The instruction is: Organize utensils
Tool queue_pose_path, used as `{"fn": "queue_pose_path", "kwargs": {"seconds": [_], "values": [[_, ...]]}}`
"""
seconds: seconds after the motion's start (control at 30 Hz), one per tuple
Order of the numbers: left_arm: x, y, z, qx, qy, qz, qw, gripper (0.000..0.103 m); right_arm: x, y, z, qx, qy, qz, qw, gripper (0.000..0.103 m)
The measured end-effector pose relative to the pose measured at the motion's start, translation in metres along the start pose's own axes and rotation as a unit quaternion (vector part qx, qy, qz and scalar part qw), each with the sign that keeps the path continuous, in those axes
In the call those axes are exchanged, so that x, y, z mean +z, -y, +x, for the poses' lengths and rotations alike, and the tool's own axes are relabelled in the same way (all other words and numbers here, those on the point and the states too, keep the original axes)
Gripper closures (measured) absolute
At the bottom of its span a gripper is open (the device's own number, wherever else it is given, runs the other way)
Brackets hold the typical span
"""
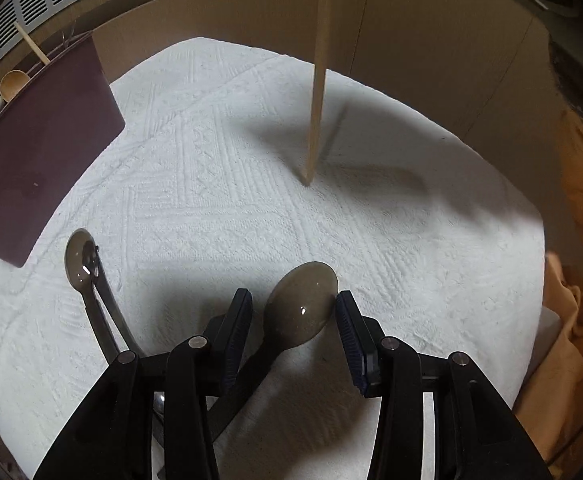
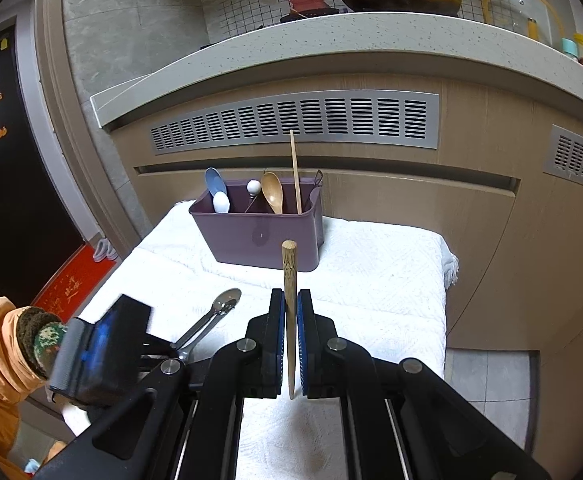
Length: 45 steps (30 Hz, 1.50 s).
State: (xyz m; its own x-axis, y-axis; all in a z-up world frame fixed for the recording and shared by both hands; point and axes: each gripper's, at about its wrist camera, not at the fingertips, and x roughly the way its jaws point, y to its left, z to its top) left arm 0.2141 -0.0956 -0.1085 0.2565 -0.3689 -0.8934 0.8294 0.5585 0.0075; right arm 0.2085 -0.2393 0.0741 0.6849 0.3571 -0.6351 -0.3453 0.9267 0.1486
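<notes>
**Chopstick gripped upright, spoons waiting on the towel**

Nearest the right wrist camera, the right gripper [image 2: 290,320] is clamped narrowly on a wooden chopstick [image 2: 289,280], holding it upright, likely so it can drop end-first into the purple caddy [image 2: 257,240]. That caddy stands at the far edge of the white towel [image 2: 371,280] and already holds spoons and a stick. In front of the caddy lie steel tongs [image 2: 211,316], arms narrow, holding nothing. The left gripper [image 1: 294,312] hangs half open around a dark spoon [image 1: 301,304] bowl; whether it touches, I cannot tell.
</notes>
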Motion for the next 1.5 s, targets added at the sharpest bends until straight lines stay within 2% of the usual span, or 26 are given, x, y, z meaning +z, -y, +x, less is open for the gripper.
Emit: {"fn": "queue_pose_path", "kwargs": {"seconds": [0.1, 0.27, 0.3, 0.33, 0.37, 0.5, 0.53, 0.6, 0.63, 0.67, 0.7, 0.77, 0.87, 0.93, 1.13, 1.17, 1.27, 1.37, 1.5], "values": [[0.0, 0.007, 0.002, 0.019, 0.006, -0.013, 0.9997, 0.058, 0.001, -0.003, -0.003, 0.002, 0.003, -0.004, 1.0, 0.097], [-0.012, 0.007, -0.004, 0.046, 0.051, -0.096, 0.993, 0.066, 0.004, -0.012, -0.013, -0.001, 0.015, -0.013, 1.0, 0.097], [-0.014, 0.007, -0.008, 0.05, 0.066, -0.112, 0.9903, 0.078, 0.005, -0.014, -0.015, -0.001, 0.017, -0.014, 1.0, 0.097], [-0.017, 0.006, -0.017, 0.052, 0.09, -0.129, 0.9862, 0.085, 0.005, -0.016, -0.017, -0.001, 0.019, -0.017, 1.0, 0.097], [-0.02, 0.006, -0.028, 0.055, 0.113, -0.146, 0.9812, 0.097, 0.006, -0.018, -0.019, -0.003, 0.021, -0.02, 1.0, 0.097], [-0.027, 0.003, -0.075, 0.098, 0.199, -0.19, 0.9564, 0.098, 0.01, -0.027, -0.029, -0.01, 0.032, -0.034, 0.999, 0.097], [-0.027, 0.002, -0.08, 0.104, 0.205, -0.19, 0.9545, 0.098, 0.012, -0.03, -0.031, -0.013, 0.035, -0.037, 0.999, 0.097], [-0.026, -0.001, -0.087, 0.1, 0.195, -0.184, 0.9582, 0.094, 0.013, -0.033, -0.033, -0.017, 0.04, -0.043, 0.998, 0.097], [-0.023, -0.001, -0.083, 0.085, 0.175, -0.178, 0.9646, 0.091, 0.013, -0.034, -0.033, -0.017, 0.039, -0.044, 0.998, 0.097], [-0.02, 0.001, -0.076, 0.077, 0.151, -0.168, 0.9711, 0.076, 0.013, -0.034, -0.033, -0.015, 0.037, -0.044, 0.998, 0.097], [-0.017, 0.006, -0.067, 0.087, 0.129, -0.156, 0.9754, 0.056, 0.012, -0.034, -0.033, -0.015, 0.036, -0.044, 0.998, 0.097], [-0.017, 0.013, -0.05, 0.117, 0.101, -0.149, 0.9766, 0.042, 0.01, -0.034, -0.032, -0.013, 0.033, -0.042, 0.998, 0.097], [-0.011, 0.011, -0.025, 0.118, 0.073, -0.179, 0.974, 0.042, 0.006, -0.033, -0.03, -0.013, 0.03, -0.043, 0.999, 0.097], [-0.008, 0.01, -0.014, 0.138, 0.056, -0.199, 0.9687, 0.042, 0.002, -0.032, -0.028, -0.018, 0.026, -0.047, 0.998, 0.097], [-0.006, 0.004, 0.012, 0.16, 0.029, -0.229, 0.9598, 0.045, -0.013, -0.027, -0.021, -0.011, 0.008, -0.044, 0.999, 0.097], [-0.008, 0.005, 0.011, 0.16, 0.04, -0.232, 0.9587, 0.048, -0.015, -0.025, -0.019, -0.008, 0.002, -0.04, 0.999, 0.097], [-0.011, 0.011, 0.009, 0.157, 0.064, -0.228, 0.9588, 0.07, -0.022, -0.019, -0.014, 0.005, -0.013, -0.027, 1.0, 0.097], [-0.018, 0.021, 0.002, 0.172, 0.094, -0.224, 0.9547, 0.07, -0.024, -0.018, -0.016, 0.008, -0.012, -0.023, 1.0, 0.097], [-0.027, 0.027, -0.035, 0.171, 0.156, -0.242, 0.9421, 0.07, -0.023, -0.022, -0.022, 0.006, -0.008, -0.029, 1.0, 0.097]]}}
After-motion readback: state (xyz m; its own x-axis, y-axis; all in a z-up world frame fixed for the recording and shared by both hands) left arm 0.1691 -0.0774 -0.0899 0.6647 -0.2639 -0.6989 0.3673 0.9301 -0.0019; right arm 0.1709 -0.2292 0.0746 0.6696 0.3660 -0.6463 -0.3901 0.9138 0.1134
